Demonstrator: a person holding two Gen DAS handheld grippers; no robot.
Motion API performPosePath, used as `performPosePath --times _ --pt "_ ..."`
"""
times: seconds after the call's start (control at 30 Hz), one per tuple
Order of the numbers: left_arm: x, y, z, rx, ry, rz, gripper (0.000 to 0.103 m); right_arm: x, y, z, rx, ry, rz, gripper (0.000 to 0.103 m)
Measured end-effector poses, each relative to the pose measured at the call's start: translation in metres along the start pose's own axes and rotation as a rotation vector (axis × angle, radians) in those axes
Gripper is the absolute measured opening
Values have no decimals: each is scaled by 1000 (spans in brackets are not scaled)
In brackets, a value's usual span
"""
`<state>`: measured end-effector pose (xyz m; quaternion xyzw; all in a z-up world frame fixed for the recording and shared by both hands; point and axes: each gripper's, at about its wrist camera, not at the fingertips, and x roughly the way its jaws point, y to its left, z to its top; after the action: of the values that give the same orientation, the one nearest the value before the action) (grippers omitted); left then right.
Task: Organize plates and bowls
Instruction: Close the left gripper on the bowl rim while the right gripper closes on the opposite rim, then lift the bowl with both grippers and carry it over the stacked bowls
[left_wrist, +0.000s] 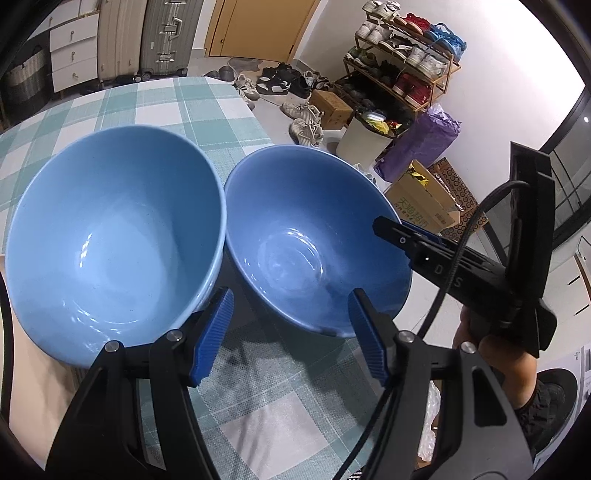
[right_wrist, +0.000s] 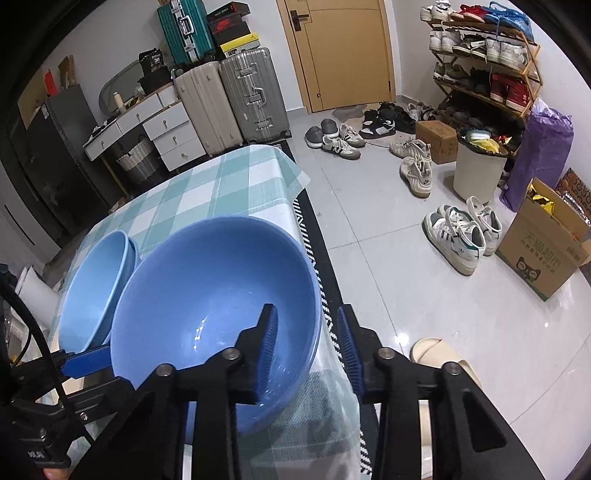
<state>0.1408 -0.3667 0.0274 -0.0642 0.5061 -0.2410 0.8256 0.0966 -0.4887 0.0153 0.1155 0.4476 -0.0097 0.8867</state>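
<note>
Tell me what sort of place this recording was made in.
Most likely the entryway or living area of a home. A shoe rack stands by a door, suitcases lean on the wall, and two bowls sit on a table with a checked cloth.

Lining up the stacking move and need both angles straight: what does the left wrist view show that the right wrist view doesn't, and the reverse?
Only the left wrist view: the left gripper open around the darker bowl's near rim, and the lighter bowl's whole interior.

Only the right wrist view: the right gripper straddling the darker bowl's right rim, one finger inside; a beige slipper; the table edge.

Both: two blue bowls side by side.
</note>
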Motion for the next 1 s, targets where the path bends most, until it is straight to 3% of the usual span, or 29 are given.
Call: performPosePath --times 0.07,0.2,0.33,0.43,0.5,1.0 --pt "2 -2 -1 1 14 -6 55 3 0 0 -5 0 -8 23" --pt "5 -1 -1 -4 17 -16 48 7 -1 1 -14 -3 -26 13" --pt "8 1 2 -19 24 -28 47 7 -2 2 -20 -5 -29 13" --pt "11 0 3 -4 21 -17 40 5 -2 3 -26 -12 -31 11" --pt "15 1 3 -3 29 -12 29 5 -1 3 -28 -14 -44 11" --pt "19 -2 3 48 22 8 28 -5 -4 -1 -33 -21 -55 11"
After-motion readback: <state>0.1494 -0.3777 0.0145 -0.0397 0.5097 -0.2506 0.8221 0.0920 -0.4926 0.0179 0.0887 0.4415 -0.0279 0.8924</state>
